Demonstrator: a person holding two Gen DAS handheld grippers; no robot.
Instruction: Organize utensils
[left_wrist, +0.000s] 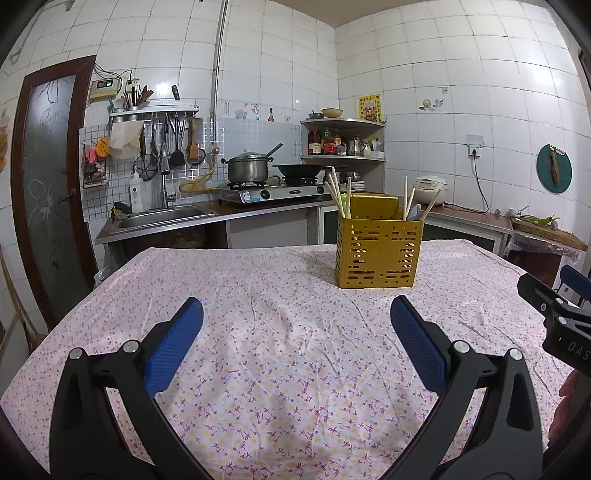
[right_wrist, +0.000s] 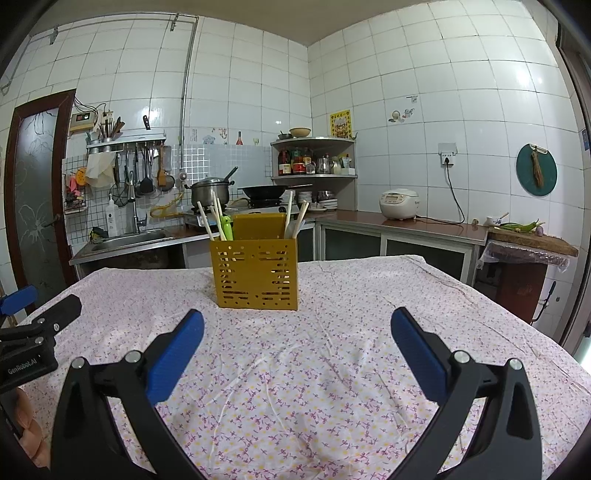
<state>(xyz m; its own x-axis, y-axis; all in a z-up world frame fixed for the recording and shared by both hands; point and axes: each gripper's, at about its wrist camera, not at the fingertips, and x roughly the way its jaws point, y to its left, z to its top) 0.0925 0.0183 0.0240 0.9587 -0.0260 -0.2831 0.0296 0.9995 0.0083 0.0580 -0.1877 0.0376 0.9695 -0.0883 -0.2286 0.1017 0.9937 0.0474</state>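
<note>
Both claws spread and empty, facing the utensil holder.

The left claw and right claw, blue ribbed pads wide apart, hover over the wrinkled flowered tablecloth. Farther off stands the yellow perforated box, holding pale chopsticks and spoons. Any next grasp likely calls for a gentle, centered pinch on thin sticks.

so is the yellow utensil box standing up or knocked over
Upright. The yellow utensil box sits flat on the tablecloth, open top upward, with chopsticks sticking up out of it.
</note>
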